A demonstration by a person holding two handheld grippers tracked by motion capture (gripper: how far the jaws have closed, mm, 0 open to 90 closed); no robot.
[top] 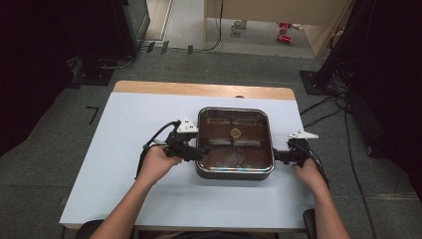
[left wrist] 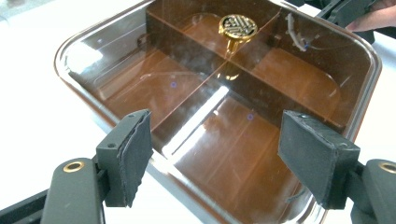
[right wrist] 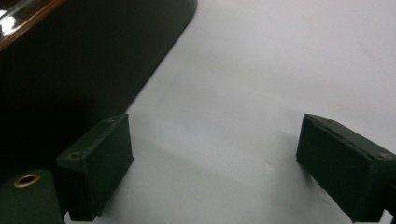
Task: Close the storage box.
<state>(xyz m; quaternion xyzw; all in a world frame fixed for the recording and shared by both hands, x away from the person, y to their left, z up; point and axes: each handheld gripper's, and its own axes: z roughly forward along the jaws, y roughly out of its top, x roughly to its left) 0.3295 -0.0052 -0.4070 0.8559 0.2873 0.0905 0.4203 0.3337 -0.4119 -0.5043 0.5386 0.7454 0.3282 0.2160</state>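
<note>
The left claw [top: 201,153] stands released at the near left edge of the brown lidded dish [top: 235,142] in the middle of the table [top: 124,164], while the right claw [top: 276,157] gapes empty beside its right wall.

A white mug [top: 238,25] and red cans [top: 284,38] sit on the floor beyond the table [top: 124,164]

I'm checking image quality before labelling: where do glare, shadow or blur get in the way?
Left gripper view: white glare streaks on the clear lid, table washed out. Right gripper view: the box's side is nearly black shadow. High view: soft, dark surroundings, faint sheen on the lid.
</note>
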